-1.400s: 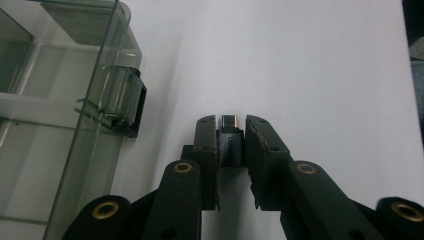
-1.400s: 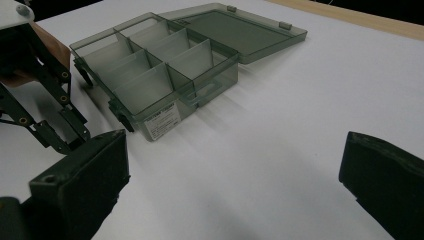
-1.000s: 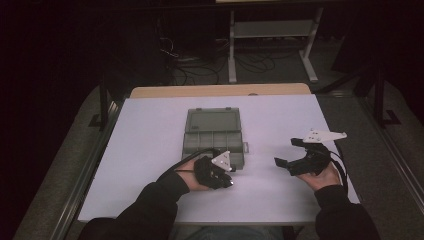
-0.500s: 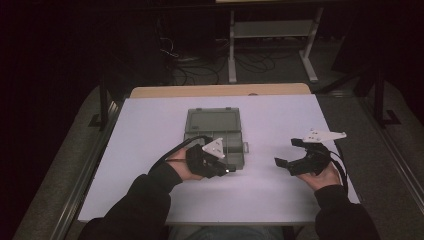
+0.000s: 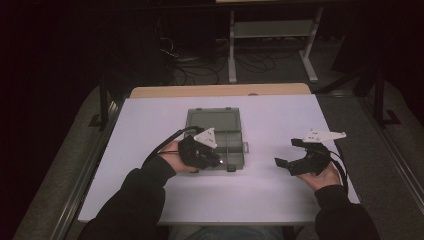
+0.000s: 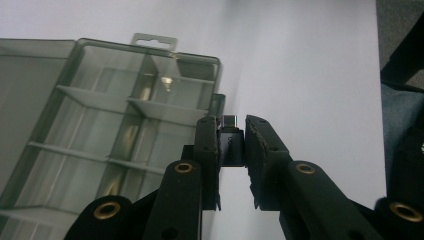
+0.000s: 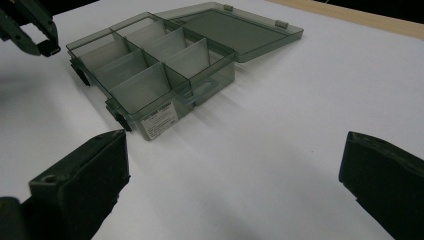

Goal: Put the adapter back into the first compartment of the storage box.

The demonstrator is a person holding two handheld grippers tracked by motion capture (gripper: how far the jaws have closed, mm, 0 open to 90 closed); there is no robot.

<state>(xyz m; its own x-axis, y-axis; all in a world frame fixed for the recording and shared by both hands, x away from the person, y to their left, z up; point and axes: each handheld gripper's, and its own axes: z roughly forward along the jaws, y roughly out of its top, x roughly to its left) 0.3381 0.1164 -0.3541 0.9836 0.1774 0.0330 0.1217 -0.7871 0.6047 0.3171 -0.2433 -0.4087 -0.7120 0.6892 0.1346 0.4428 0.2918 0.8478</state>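
Left gripper [image 6: 232, 137]: clamped on a small black adapter [image 6: 230, 142], beside the box's near corner.
Right gripper [image 7: 235, 170]: spread wide, empty, well right.
Compartment box [image 5: 212, 135]: lid open, mid-table.
Risk: shallow tip grip; adapter could slip, missing a compartment.

The translucent smoke-grey plastic compartment box [image 5: 212, 135] carried a white label with dark print on its front wall. It lay on a plain white tabletop [image 5: 150, 120] edged with pale wood. The 2 black grippers, left [image 6: 232, 137] and right [image 5: 289, 153], bore light-grey plates; brass-coloured rivets dotted the left gripper's jaws. A small black adapter with a silver metal tip [image 6: 230, 142] sat between them.
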